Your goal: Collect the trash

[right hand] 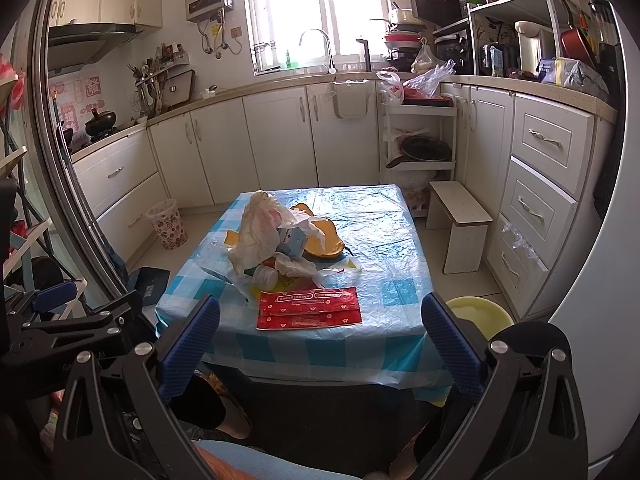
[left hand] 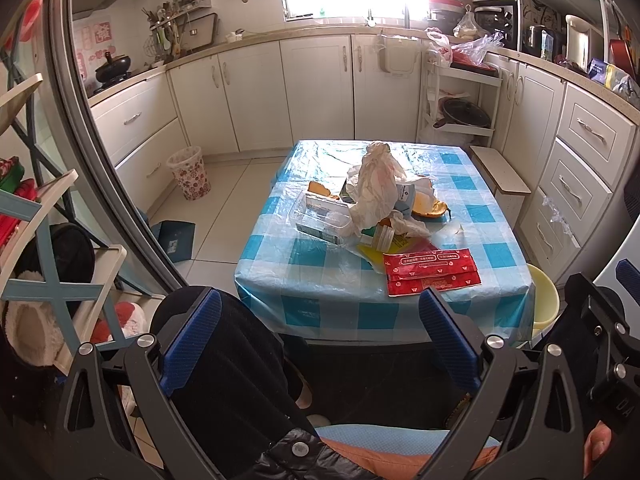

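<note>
A pile of trash lies on a low table with a blue-and-white checked plastic cloth [left hand: 496,256] [right hand: 400,248]. A crumpled white plastic bag [left hand: 374,184] [right hand: 256,228] tops the pile. Around it are orange peel [left hand: 430,208] [right hand: 324,246], a clear plastic tray [left hand: 320,216], a small carton [right hand: 292,242] and a white pill bottle [right hand: 266,276]. A flat red wrapper [left hand: 432,276] [right hand: 310,308] lies nearest the front edge. My left gripper [left hand: 320,332] and right gripper [right hand: 320,340] are open and empty, held back from the table's front edge.
A floral wastebasket [left hand: 190,172] [right hand: 168,224] stands on the floor left of the table, by the cabinets. A small white stool [right hand: 460,224] and a yellow basin [right hand: 478,312] are to the right. A dark box [left hand: 176,240] lies on the floor. My legs are below.
</note>
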### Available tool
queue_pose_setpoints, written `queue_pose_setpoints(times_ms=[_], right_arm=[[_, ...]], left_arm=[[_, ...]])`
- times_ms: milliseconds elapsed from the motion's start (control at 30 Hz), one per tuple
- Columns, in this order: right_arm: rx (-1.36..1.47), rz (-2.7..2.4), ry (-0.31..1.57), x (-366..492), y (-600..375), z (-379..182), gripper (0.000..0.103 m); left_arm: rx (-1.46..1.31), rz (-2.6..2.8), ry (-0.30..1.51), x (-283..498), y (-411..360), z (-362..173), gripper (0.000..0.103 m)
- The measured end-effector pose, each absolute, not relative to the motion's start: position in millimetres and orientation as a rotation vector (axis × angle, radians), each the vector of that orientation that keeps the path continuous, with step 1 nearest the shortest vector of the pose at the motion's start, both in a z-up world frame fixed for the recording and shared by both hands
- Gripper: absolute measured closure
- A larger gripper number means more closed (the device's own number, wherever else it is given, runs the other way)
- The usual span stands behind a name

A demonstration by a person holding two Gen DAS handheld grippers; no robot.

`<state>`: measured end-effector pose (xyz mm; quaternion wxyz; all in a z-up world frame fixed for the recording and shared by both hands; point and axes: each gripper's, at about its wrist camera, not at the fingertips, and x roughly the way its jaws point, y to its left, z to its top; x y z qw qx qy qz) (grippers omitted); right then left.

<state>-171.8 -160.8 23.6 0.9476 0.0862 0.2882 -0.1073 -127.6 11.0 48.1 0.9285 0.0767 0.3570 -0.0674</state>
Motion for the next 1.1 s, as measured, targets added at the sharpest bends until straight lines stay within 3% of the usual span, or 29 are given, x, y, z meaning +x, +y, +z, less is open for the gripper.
queue_pose_setpoints(times_ms=[467,900,1100], right_arm=[[0.150,-0.204,0.614,-164.2,-164.0,13.8,0.006],[0.188,-0.162,0.763,-91.9,-209.8,-53.8,0.006],[0.154,-0.117,0.812,-53.8,-214.2,-70.3,0.006]], left_arm=[[0.133,-0.150,0.751,-121.2,13.2,37.8,0.008],[0.092,-0.184,0.894,-22.3,2.1,-17.4,0.008],[0.088,-0.194,0.867,13.9,-5.0,-22.5,0.008]])
